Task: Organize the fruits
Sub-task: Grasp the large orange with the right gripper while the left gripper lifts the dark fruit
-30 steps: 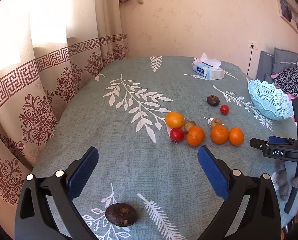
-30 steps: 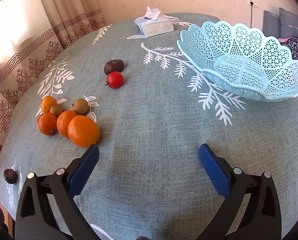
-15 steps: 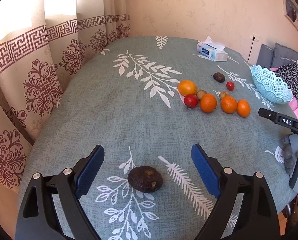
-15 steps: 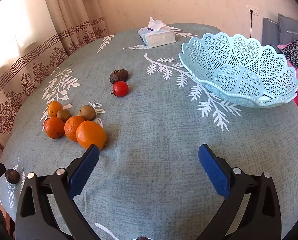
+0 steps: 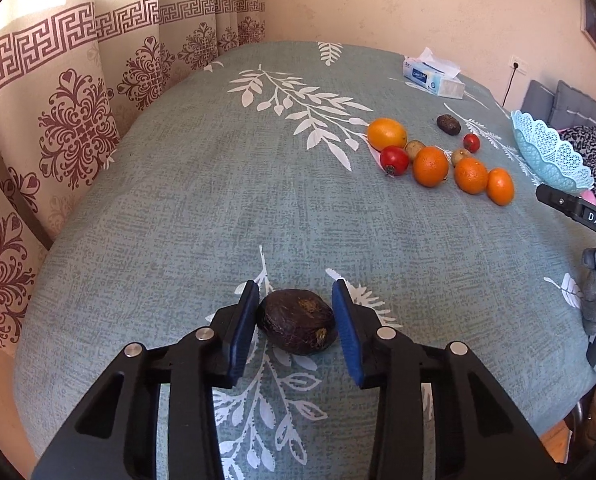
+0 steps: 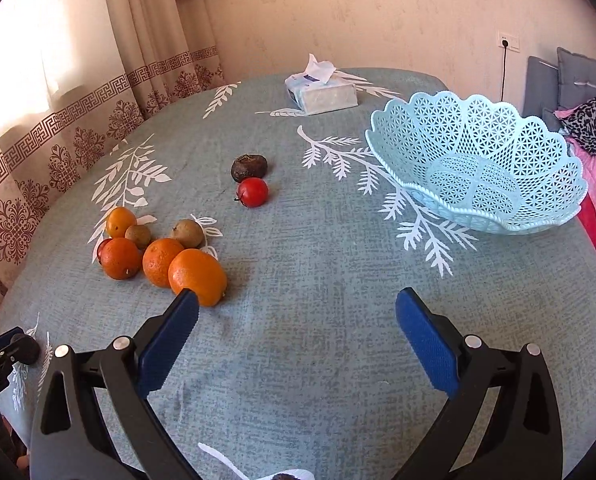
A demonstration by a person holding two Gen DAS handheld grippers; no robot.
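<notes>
The task seems only begun: the blue lattice basket holds no fruit. The left gripper has its pads closed narrow around a dark avocado lying on the tablecloth. The oranges and tomatoes wait at ten o'clock from the right gripper, which hangs wide and holds nothing.
</notes>
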